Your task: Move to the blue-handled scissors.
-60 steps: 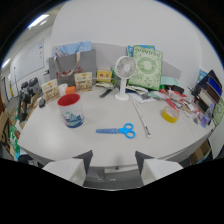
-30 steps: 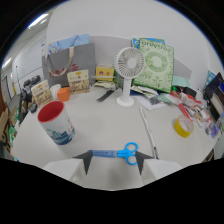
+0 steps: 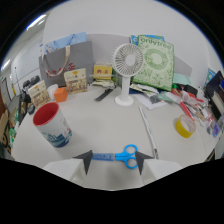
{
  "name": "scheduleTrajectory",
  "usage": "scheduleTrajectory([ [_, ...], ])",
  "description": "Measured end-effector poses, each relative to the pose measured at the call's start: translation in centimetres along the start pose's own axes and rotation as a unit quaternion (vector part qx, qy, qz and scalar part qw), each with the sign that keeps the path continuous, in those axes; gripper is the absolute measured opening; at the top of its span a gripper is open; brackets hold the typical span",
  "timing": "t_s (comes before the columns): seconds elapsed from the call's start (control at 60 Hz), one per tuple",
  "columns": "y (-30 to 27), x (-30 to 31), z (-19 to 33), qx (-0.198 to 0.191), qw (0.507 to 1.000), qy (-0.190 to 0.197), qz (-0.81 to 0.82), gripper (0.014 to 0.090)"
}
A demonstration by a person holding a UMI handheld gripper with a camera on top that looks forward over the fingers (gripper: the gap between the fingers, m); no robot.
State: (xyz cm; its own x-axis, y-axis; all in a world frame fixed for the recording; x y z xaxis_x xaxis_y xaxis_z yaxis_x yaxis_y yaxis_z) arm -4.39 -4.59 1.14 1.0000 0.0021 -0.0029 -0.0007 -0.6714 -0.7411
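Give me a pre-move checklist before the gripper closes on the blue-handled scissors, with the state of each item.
1. Scissors lie between the gripper's jaws: ok.
2. Jaws open, with a gap at either side of the scissors: ok.
3. Scissors lie flat on the table, blades closed: ok.
4. Red-rimmed cup stands apart from the scissors, off to one side: ok.
5. Yellow tape roll and white fan lie well beyond the jaws: ok.
6. Jaws low enough to reach the scissors: cannot tell.
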Motion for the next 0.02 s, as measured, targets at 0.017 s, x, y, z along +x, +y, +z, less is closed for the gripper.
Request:
scheduleTrajectory([
  [0.017, -0.01, -0.03, 0.05, 0.000, 1.000, 0.000, 0.000, 0.0844],
])
